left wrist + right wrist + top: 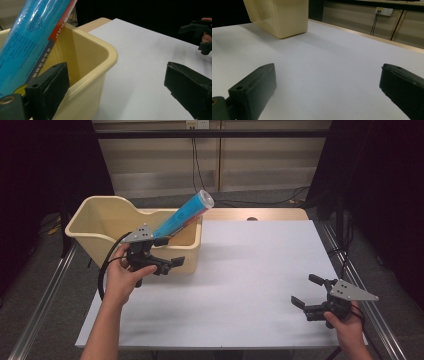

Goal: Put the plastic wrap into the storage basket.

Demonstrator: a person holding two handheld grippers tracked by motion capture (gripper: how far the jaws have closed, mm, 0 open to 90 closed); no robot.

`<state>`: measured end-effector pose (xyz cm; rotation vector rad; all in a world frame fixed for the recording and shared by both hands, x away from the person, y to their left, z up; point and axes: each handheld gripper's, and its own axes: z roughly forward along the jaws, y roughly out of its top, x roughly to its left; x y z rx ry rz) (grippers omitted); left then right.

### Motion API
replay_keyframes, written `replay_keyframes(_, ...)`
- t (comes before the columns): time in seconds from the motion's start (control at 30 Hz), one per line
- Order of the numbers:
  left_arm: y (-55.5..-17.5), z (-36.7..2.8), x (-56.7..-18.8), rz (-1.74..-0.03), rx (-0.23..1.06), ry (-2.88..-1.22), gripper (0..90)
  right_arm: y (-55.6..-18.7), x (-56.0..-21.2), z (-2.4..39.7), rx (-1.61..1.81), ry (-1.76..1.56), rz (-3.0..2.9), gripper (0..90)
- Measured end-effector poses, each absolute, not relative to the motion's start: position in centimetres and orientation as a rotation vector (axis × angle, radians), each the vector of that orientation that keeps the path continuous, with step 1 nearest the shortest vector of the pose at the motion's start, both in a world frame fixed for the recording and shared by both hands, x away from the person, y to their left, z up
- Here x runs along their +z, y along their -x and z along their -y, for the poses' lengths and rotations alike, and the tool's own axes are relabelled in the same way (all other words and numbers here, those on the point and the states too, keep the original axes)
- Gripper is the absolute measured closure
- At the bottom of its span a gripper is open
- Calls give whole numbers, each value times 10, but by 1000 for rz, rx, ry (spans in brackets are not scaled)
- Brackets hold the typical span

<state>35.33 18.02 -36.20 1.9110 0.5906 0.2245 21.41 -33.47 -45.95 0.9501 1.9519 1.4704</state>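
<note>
A blue roll in shiny wrap point(182, 215) leans inside the cream plastic bin point(82, 231), with its capped top sticking out past the bin's right rim. My left gripper point(172, 251) stands open at the bin's near right corner. In the left gripper view the roll point(30, 37) lies outside and to the left of my left gripper point(117, 92), and nothing is pinched between its jaws. The bin's rim point(100, 45) curves between the jaws below them. My right gripper point(306, 291) hovers open and empty over the white table near its front right corner, and the right gripper point(324, 92) view confirms this.
The white tabletop point(250, 270) stretches between the two grippers. The bin point(284, 17) sits at the table's far left. A wooden strip point(260, 214) borders the table's far edge. Cables and a wall socket lie beyond it. Metal rails run along both sides of the table.
</note>
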Motion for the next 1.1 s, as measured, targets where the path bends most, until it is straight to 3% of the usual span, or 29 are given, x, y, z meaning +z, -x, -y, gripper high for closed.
replay_keyframes(1.1, -321, -204, -394, -607, 241, -1812, 53, -214, -459, 335, 1480, -960, -1939, 4)
